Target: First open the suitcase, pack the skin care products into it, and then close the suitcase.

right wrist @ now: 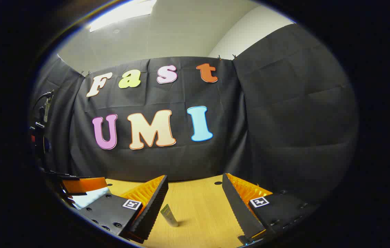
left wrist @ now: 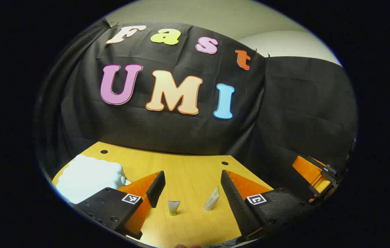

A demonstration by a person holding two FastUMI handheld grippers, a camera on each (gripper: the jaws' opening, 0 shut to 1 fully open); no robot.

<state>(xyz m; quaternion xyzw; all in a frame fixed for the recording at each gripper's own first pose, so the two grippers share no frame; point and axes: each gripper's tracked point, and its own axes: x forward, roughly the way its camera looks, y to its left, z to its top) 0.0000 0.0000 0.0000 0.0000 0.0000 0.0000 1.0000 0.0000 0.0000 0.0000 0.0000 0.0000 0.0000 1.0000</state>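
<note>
No legible text or numbers; square coded markers [left wrist: 131, 198] on the gripper bodies.

Pale blue suitcase [left wrist: 88, 179], yellow wood table [left wrist: 191, 172]

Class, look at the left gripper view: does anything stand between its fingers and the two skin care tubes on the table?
Nothing visible does. The green tube and the white tube stand upright on bare table ahead of the open left gripper.
</note>
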